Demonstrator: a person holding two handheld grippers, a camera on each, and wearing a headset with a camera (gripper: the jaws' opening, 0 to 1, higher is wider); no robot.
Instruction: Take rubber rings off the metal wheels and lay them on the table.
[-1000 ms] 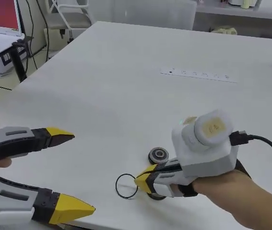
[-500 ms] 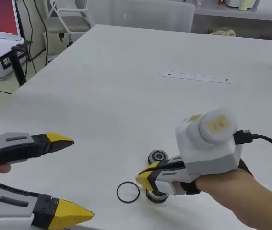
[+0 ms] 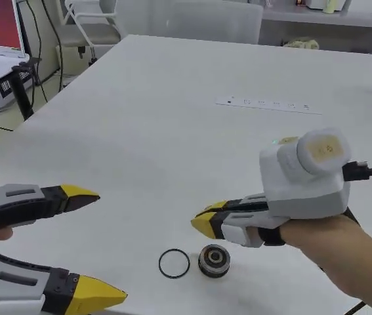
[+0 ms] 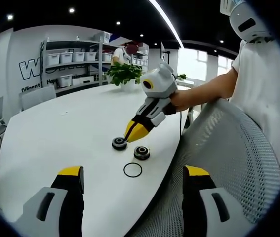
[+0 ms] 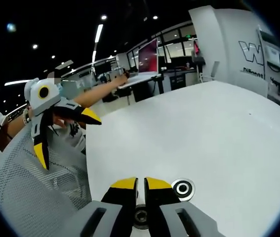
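On the table (image 3: pixel 172 131), rubber ring (image 3: pixel 174 263) beside metal wheel (image 3: pixel 213 260); left claw (image 3: pixel 110 244) apart, right claw (image 3: pixel 203 222) together.

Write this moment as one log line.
left tool open | right tool shut, empty | rubber ring on table | two wheels nearby

White table (image 3: pixel 172 131), black rubber ring (image 3: pixel 174 263) flat just beside metal wheel (image 3: pixel 213 260), second wheel (image 4: pixel 119 143) near, white power strip (image 3: pixel 266 104) well apart.

A large "W" stands on the white wall (image 5: pixel 248 49); the smaller line beneath is illegible.
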